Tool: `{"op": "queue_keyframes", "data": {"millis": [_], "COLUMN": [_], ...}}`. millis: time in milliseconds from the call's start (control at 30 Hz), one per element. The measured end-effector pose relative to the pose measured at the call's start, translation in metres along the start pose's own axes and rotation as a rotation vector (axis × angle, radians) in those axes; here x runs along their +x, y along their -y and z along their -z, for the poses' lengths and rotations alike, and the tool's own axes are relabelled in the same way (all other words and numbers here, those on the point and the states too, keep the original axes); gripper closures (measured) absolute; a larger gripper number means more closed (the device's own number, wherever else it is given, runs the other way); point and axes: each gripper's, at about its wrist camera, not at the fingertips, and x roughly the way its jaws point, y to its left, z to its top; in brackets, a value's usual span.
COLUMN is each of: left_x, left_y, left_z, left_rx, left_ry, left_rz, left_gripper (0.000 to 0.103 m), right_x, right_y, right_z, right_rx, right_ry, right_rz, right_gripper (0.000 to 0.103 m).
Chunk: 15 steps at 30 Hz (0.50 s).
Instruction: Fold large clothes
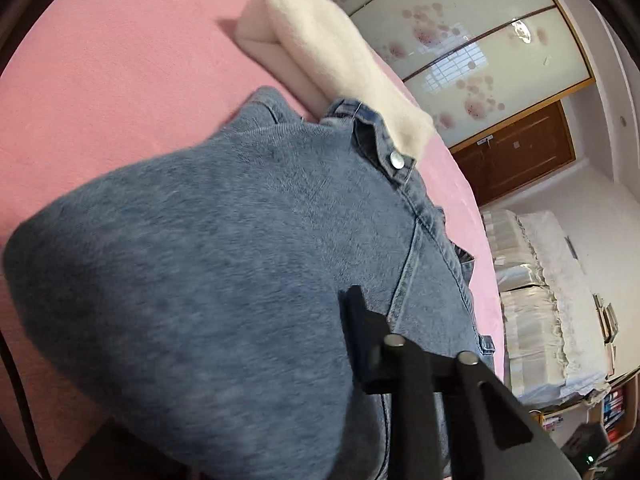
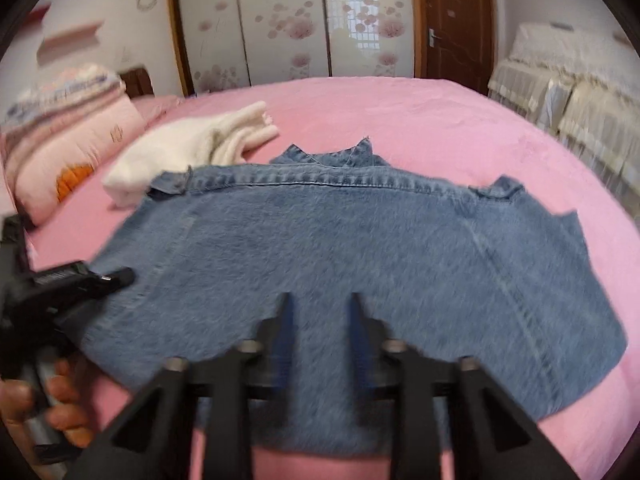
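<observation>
The right gripper (image 2: 322, 320) is matte black with blue pads (image 2: 285, 330) and silver screws; beside it, the left gripper (image 2: 108, 276) is black, bare-skinned fingers (image 2: 66, 416) behind.

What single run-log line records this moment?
garment: denim jacket flat on pink bed | right gripper: open above hem | left gripper: on jacket's edge, state unclear | beside: white sweater

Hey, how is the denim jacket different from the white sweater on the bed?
The denim jacket is blue and lies spread wide; the white sweater is cream and already folded into a compact bundle. The jacket is nearest the right tongs; the sweater sits farther back, by its collar end. Both rest on the pink bed.
</observation>
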Motion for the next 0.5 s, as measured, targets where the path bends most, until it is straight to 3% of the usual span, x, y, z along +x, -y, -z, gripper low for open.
{"op": "queue_keyframes", "data": {"millis": [67,167,333,500], "left_x": [-0.010,-0.027,-0.047,-0.056], "left_y": [0.015,0.043,0.097,0.161], "left_z": [0.001,0.008,0.024,0.041], "left_rx": [0.066,0.198,0.385,0.563], "left_ry": [0.049,0.117,0.196,0.236], "left_rz": [-0.021,-0.036,-0.042,0.009], "left_gripper": [0.089,0.093,0.094,0.094], "right_x": [0.011,0.033,0.043,0.044], "right_y": [-0.003,-0.004,-0.004,0.021], "right_z": [-0.001,0.005,0.013,0.014], "right_rx": [-0.045,-0.052,-0.063,0.072], "right_ry": [-0.018,-0.094,-0.097,-0.102], "right_rz": [0.027,-0.014,-0.009,-0.129], "right_gripper": [0.096,0.100,0.100,0.100]}}
